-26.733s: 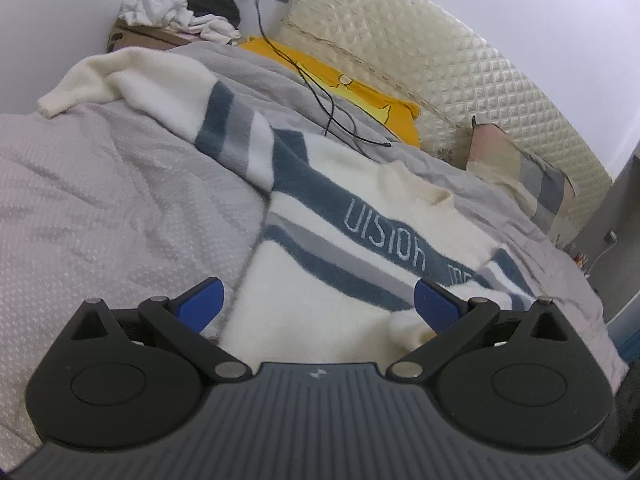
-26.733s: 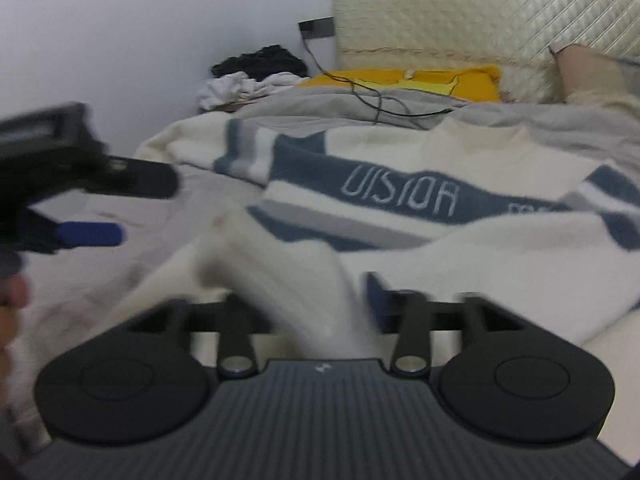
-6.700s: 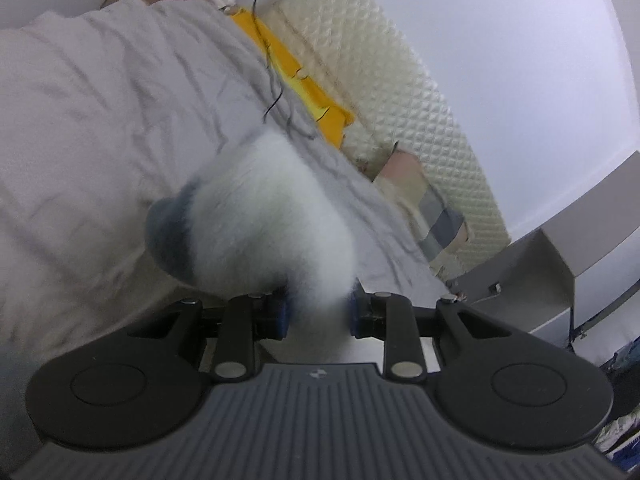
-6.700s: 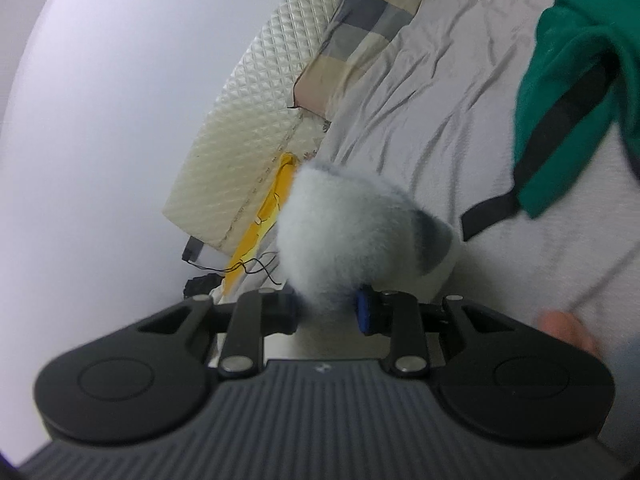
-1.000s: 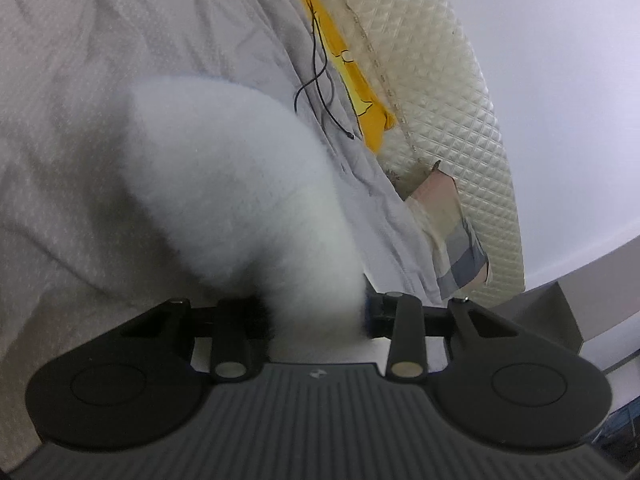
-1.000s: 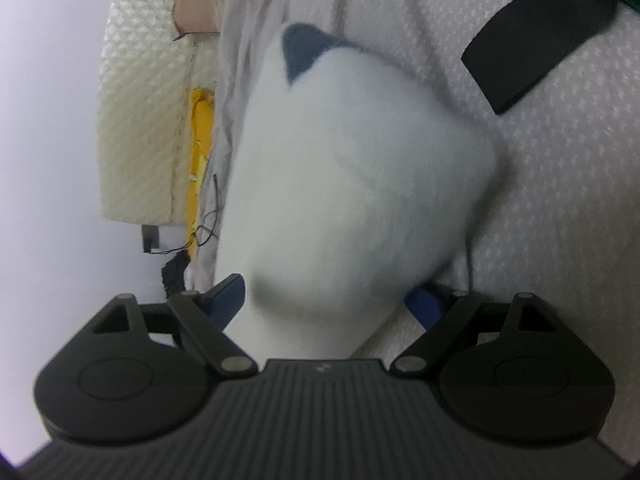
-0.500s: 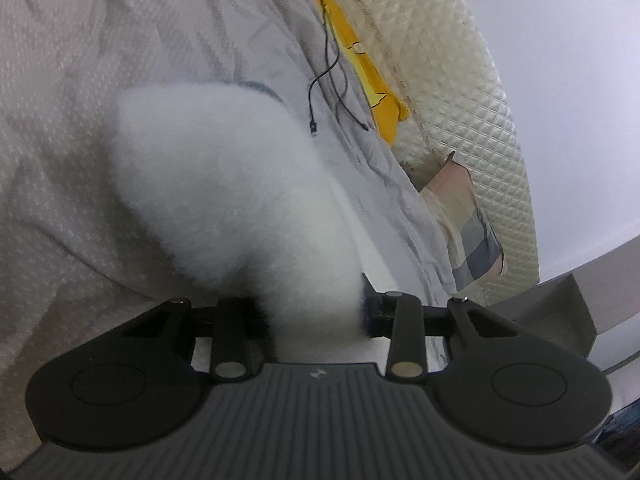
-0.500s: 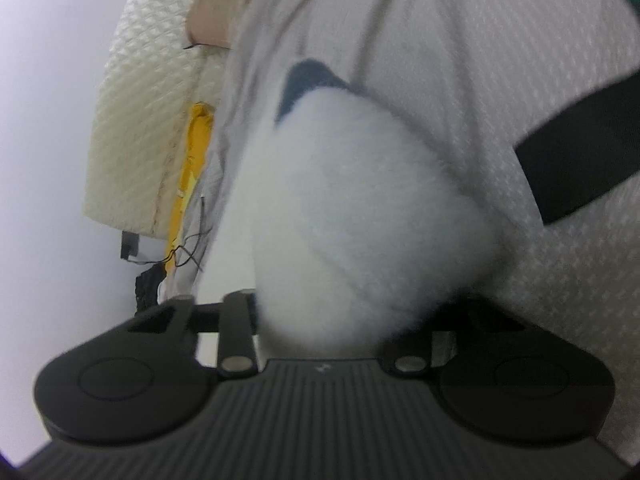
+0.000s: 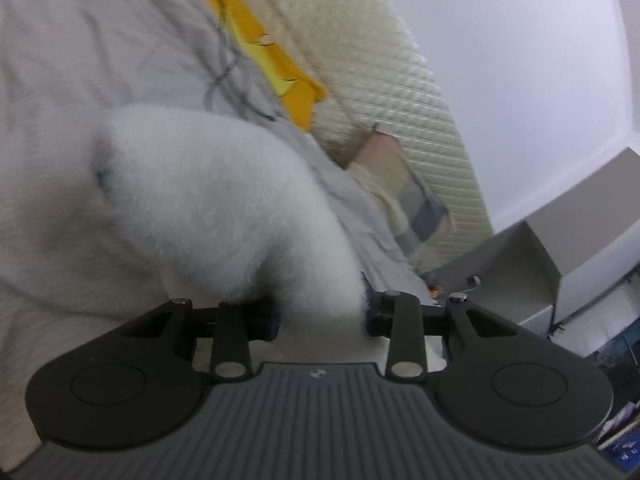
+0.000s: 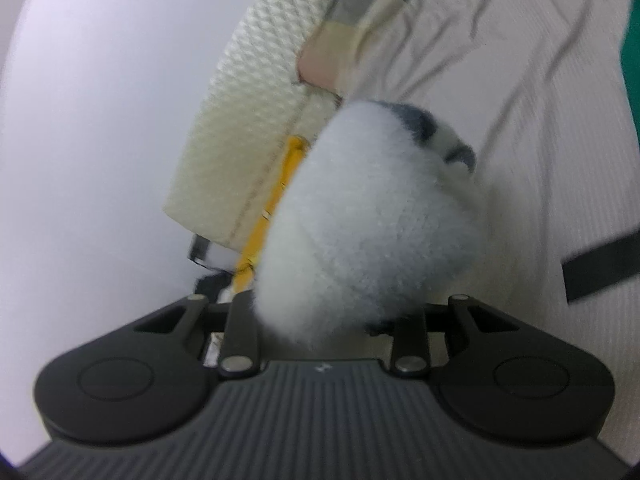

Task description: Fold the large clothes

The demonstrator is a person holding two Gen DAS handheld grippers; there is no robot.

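Left gripper [image 9: 320,320] clamps sweater [image 9: 224,208]; right gripper [image 10: 324,328], jaws just closing, pinches it too. Best: lift both evenly over bed [image 9: 60,60], keep edge taut.

My right gripper [image 10: 320,320] has just been closing and now pinches a thick bunch of the fluffy white sweater [image 10: 368,232], which bulges out in front of my fingers with a bit of dark blue stripe at its far edge. Behind it lies the grey bedsheet [image 10: 520,100], with a black strap [image 10: 600,268] across it at the right. To the left I see the quilted cream headboard [image 10: 256,92], a yellow cloth [image 10: 276,196] along its base, a checked pillow [image 10: 360,12] and the pale wall [image 10: 100,120].
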